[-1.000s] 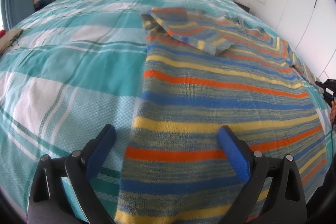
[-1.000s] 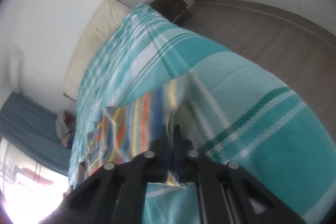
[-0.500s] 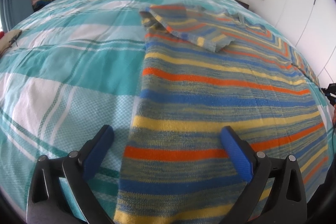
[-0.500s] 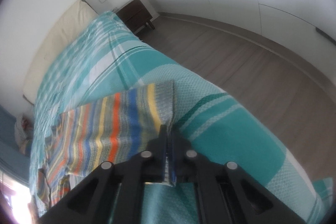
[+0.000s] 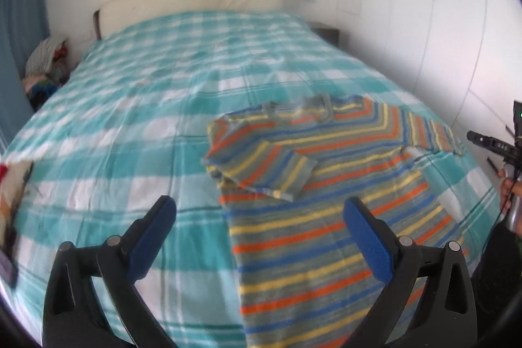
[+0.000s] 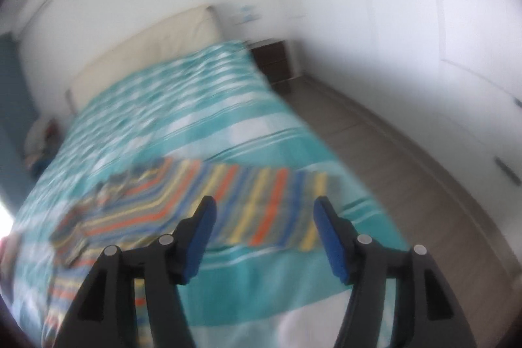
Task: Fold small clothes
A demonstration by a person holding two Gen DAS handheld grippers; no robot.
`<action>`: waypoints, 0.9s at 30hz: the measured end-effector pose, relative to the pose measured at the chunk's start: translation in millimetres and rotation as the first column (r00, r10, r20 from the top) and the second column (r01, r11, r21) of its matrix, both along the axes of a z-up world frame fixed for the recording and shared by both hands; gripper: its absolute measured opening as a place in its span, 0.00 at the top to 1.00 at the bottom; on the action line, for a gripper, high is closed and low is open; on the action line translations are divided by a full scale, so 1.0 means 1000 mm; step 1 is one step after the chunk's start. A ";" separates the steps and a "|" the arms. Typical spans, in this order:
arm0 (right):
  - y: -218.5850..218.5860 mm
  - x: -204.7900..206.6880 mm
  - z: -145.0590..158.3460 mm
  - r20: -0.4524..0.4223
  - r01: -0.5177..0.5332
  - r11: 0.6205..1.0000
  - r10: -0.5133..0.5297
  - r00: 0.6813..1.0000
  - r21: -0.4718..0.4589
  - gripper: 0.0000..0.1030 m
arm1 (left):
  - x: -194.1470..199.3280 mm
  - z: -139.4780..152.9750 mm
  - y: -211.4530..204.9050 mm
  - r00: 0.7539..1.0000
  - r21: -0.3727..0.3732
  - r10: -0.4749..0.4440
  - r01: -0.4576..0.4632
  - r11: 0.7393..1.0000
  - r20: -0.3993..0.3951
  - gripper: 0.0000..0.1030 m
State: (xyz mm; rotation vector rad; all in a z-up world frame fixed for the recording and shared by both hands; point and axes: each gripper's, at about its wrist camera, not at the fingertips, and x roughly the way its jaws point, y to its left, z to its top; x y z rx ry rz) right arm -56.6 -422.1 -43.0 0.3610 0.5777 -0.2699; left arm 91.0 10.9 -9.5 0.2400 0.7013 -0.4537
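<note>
The jaws of the left gripper (image 5: 259, 227) stood spread and empty over the lower body of the striped knitted sweater (image 5: 326, 217), which lay flat on the teal-and-white checked bedspread (image 5: 130, 119), one sleeve already folded across its chest. The right gripper (image 6: 264, 227), jaws likewise spread, hung nearer the unfolded sleeve (image 6: 261, 201), which stretched crosswise before it. Motion blur hid the sweater's collar and hem.

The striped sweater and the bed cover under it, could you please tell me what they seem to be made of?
Sweater: looks like soft knitted yarn, matte, with fuzzy, mottled colour stripes; fibre unclear.
Bed cover: seems thin woven cloth, perhaps cotton, matte, with a printed or woven check and fine creases.
</note>
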 end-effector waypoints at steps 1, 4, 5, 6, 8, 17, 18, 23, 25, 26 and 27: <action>0.025 0.005 -0.007 -0.003 -0.110 0.993 0.110 0.994 0.033 0.40 | 0.010 -0.007 -0.016 0.999 0.053 -0.049 0.049 0.997 -0.008 0.01; 0.097 0.014 -0.034 -0.021 -0.347 0.936 0.349 0.937 0.064 0.40 | 0.032 -0.040 -0.065 0.986 0.230 -0.159 0.165 0.959 -0.043 0.01; 0.116 0.015 -0.046 -0.031 -0.381 0.924 0.382 0.923 0.043 0.40 | 0.039 -0.052 -0.080 0.980 0.277 -0.194 0.200 0.940 -0.051 0.01; 0.131 0.016 -0.058 -0.051 -0.403 0.915 0.403 0.914 0.013 0.40 | 0.044 -0.062 -0.090 0.974 0.304 -0.219 0.226 0.925 -0.059 0.01; 0.150 0.023 -0.079 -0.137 -0.421 0.907 0.416 0.899 -0.007 0.40 | 0.059 -0.081 -0.103 0.964 0.312 -0.246 0.266 0.912 -0.103 0.01; 0.141 0.022 -0.092 -0.176 -0.416 0.909 0.408 0.896 -0.010 0.40 | 0.118 -0.144 -0.103 0.920 0.197 -0.209 0.284 0.939 -0.331 0.26; 0.139 0.024 -0.090 -0.169 -0.412 0.911 0.405 0.899 -0.007 0.40 | 0.119 -0.144 -0.101 0.918 0.177 -0.206 0.277 0.944 -0.338 0.30; 0.144 0.027 -0.087 -0.169 -0.407 0.913 0.396 0.903 -0.034 0.40 | 0.128 -0.121 -0.079 0.927 0.076 -0.140 0.176 0.981 -0.347 0.96; 0.145 0.025 -0.088 -0.174 -0.405 0.914 0.394 0.903 -0.036 0.40 | 0.137 -0.095 -0.047 0.940 -0.061 -0.087 0.070 0.996 -0.330 0.96; 0.145 0.024 -0.088 -0.174 -0.406 0.913 0.394 0.903 -0.039 0.40 | 0.142 -0.083 -0.026 0.944 -0.135 -0.044 0.000 0.991 -0.328 0.96; 0.146 0.024 -0.087 -0.175 -0.407 0.913 0.394 0.902 -0.044 0.40 | 0.147 -0.071 0.001 0.944 -0.204 0.013 -0.085 0.975 -0.329 0.96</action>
